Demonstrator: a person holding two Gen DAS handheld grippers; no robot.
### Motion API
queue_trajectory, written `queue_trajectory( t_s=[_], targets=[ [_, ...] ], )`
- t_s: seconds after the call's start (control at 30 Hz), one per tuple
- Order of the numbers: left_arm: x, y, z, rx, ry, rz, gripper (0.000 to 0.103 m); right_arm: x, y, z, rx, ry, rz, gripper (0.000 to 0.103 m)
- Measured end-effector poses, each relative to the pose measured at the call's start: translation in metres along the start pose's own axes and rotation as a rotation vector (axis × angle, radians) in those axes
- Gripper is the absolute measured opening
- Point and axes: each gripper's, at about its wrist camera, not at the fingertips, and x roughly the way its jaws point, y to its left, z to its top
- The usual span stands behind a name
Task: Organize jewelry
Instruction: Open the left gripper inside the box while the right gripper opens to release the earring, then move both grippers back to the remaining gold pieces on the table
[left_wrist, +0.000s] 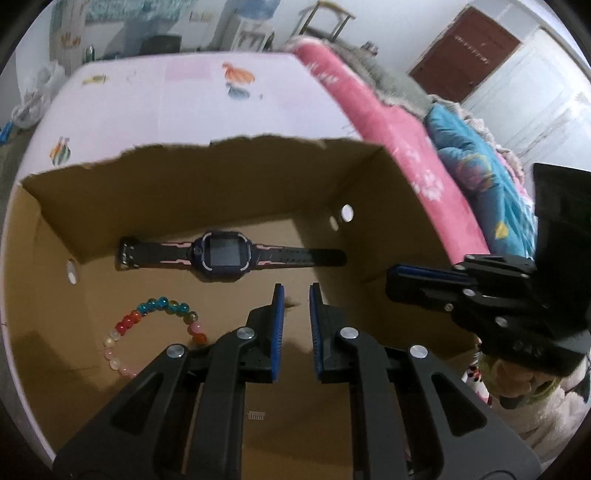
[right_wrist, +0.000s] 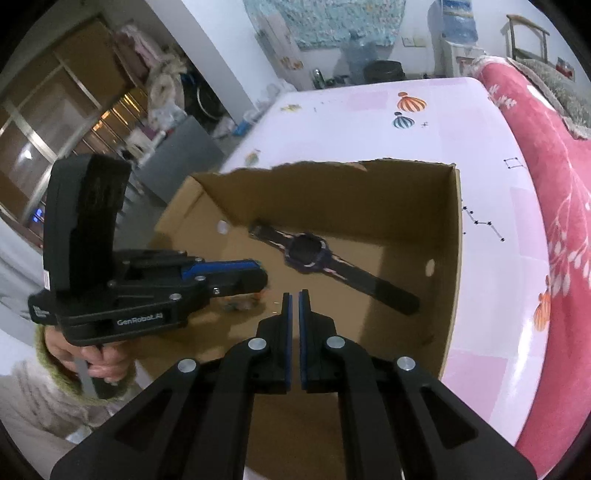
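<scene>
An open cardboard box (left_wrist: 207, 184) stands on the pink table. A dark smartwatch (left_wrist: 225, 253) with pink-trimmed strap lies flat on the box floor near the far wall; it also shows in the right wrist view (right_wrist: 306, 254). A multicoloured bead bracelet (left_wrist: 147, 332) lies at the left of the box floor. My left gripper (left_wrist: 295, 290) hovers inside the box, slightly open and empty, nearer than the watch. My right gripper (right_wrist: 295, 295) is nearly shut and empty, above the box's near part; it shows from the side in the left wrist view (left_wrist: 395, 280).
The pink table (right_wrist: 480, 184) has balloon prints. A red patterned blanket (right_wrist: 554, 155) lies along its right side, with blue bedding (left_wrist: 480, 177) behind. The box wall (right_wrist: 456, 258) has finger holes. Room furniture and water bottles stand in the background.
</scene>
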Motion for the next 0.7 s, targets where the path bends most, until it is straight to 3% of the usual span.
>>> queue_trajectory(
  t_s=[0.1, 0.3, 0.43, 0.53, 0.7],
  targets=[
    [0.005, 0.004, 0.002, -0.031, 0.008, -0.012, 0.028, -0.004, -0.005, 0.002, 0.009, -0.010, -0.005, 0.012],
    [0.001, 0.009, 0.005, -0.054, -0.014, -0.017, 0.035, -0.018, -0.012, 0.003, 0.038, -0.049, 0.008, 0.031],
    [-0.010, 0.008, 0.004, -0.059, -0.045, 0.008, 0.037, -0.031, -0.013, 0.001, 0.058, -0.084, 0.011, 0.035],
    [-0.031, 0.004, -0.002, -0.048, -0.100, 0.017, 0.040, -0.051, -0.010, -0.005, 0.064, -0.136, 0.022, 0.041],
    [-0.094, -0.014, -0.038, 0.040, -0.263, 0.062, 0.057, -0.099, 0.003, -0.036, 0.055, -0.281, 0.023, 0.054]
  ],
)
